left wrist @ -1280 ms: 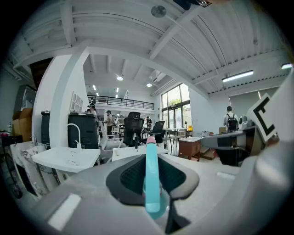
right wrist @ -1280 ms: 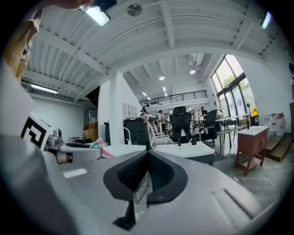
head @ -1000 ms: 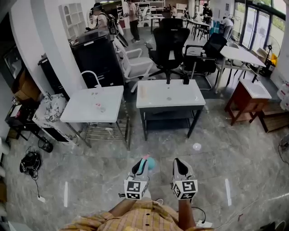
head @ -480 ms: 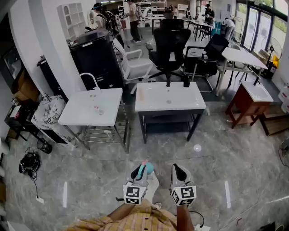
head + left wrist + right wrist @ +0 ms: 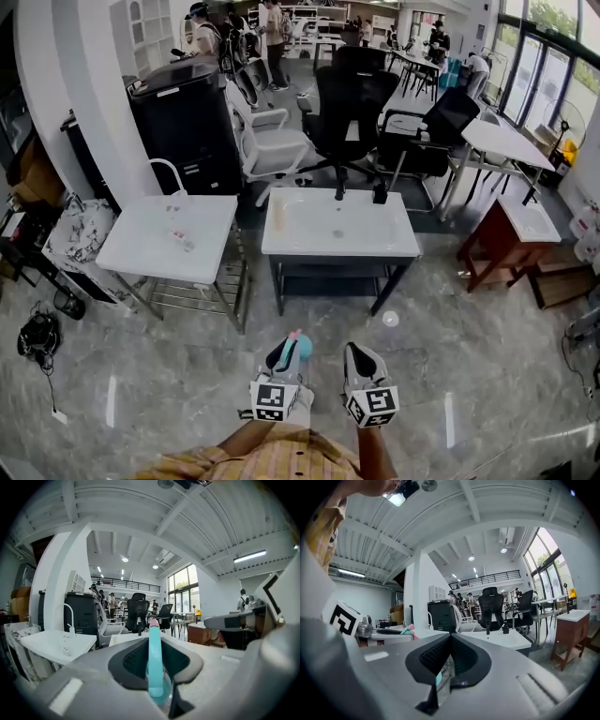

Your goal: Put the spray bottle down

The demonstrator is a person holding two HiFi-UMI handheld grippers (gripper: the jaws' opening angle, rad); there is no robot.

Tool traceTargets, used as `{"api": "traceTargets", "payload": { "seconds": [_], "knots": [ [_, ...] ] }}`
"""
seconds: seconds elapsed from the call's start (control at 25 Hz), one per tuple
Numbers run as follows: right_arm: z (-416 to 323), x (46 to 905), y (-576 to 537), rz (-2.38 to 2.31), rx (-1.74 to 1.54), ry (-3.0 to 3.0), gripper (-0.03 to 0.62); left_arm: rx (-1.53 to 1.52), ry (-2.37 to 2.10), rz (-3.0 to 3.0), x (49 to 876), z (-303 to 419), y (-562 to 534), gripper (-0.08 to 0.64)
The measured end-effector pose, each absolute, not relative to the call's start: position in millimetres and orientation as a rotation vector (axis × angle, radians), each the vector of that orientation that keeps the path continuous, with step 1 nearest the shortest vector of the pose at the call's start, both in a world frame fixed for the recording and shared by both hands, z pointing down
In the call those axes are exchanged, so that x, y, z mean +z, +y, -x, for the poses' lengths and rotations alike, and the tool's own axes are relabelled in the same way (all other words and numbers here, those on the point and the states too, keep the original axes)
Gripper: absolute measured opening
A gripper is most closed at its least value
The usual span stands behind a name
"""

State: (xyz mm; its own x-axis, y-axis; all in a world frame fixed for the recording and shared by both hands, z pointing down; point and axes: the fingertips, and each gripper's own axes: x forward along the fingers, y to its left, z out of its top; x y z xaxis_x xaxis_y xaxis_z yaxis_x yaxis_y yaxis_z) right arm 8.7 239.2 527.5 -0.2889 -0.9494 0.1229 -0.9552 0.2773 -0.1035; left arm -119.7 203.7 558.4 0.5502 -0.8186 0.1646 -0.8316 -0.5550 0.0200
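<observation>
A spray bottle (image 5: 299,346) with a teal head and a pink nozzle tip is gripped in my left gripper (image 5: 284,355), which is shut on it and carried low in front of the person's body. In the left gripper view the teal head (image 5: 154,665) stands upright between the dark pads (image 5: 133,660). Beside it on the right, my right gripper (image 5: 361,354) has its jaws closed together, tips touching, with nothing seen held; in its own view (image 5: 449,641) they meet too. Both point level toward a white table (image 5: 384,246) ahead.
A second white table (image 5: 141,253) with small items stands left of the first, over a wire rack. Behind are a black cabinet (image 5: 187,122), office chairs (image 5: 349,98) and people. A wooden side table (image 5: 502,246) stands to the right. Grey marble floor (image 5: 187,375) lies between me and the tables.
The person has walked forward: both grippers and the held bottle came closer to the white tables, which now sit lower and larger in the head view. The grip looks the same.
</observation>
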Motion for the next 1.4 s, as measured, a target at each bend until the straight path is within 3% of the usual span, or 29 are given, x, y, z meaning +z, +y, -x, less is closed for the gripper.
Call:
{"api": "traceTargets", "payload": {
  "seconds": [0.68, 1.4],
  "knots": [
    [-44, 506, 2, -1.792, 0.348, -2.559, 0.000, 0.193, -1.532, -2.622, 534, 91, -23, 0.071],
    [-60, 533, -129, -1.694, 0.356, -2.531, 0.000, 0.252, -1.546, -2.567, 563, 72, -143, 0.071]
  ]
}}
